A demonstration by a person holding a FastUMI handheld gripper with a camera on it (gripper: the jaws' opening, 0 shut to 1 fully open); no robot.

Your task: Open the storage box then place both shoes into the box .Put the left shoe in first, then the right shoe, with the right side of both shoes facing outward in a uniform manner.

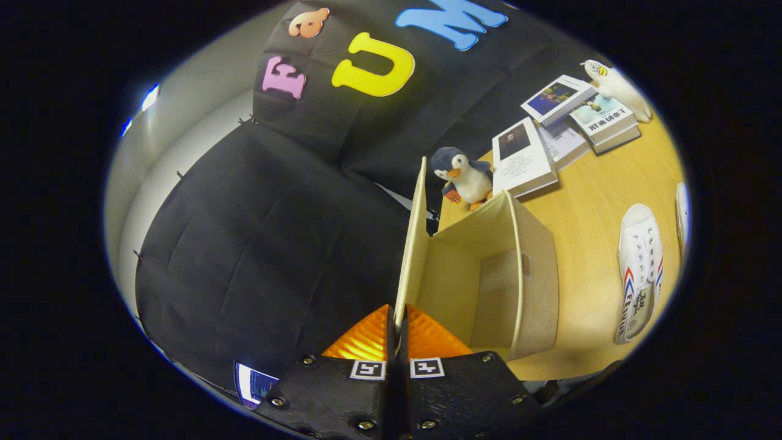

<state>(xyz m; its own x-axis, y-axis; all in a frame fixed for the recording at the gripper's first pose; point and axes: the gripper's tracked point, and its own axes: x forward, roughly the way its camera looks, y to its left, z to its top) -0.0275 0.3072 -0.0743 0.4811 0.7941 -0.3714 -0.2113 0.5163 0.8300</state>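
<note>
Standing on the wooden table (586, 220), the beige storage box (525, 275) was open, its lid (414, 238) swung upright. The gripper (398, 327) was clenched on that lid's edge, both fingers pressing it. Beyond the box lay several books (525, 159). Well to the box's side rested a white shoe (638, 269). Behind the box stood a penguin toy (464, 174).

the raised lid (413, 244) of the open beige fabric storage box (531, 275) is pinched between the gripper (397, 327) fingers.
</note>
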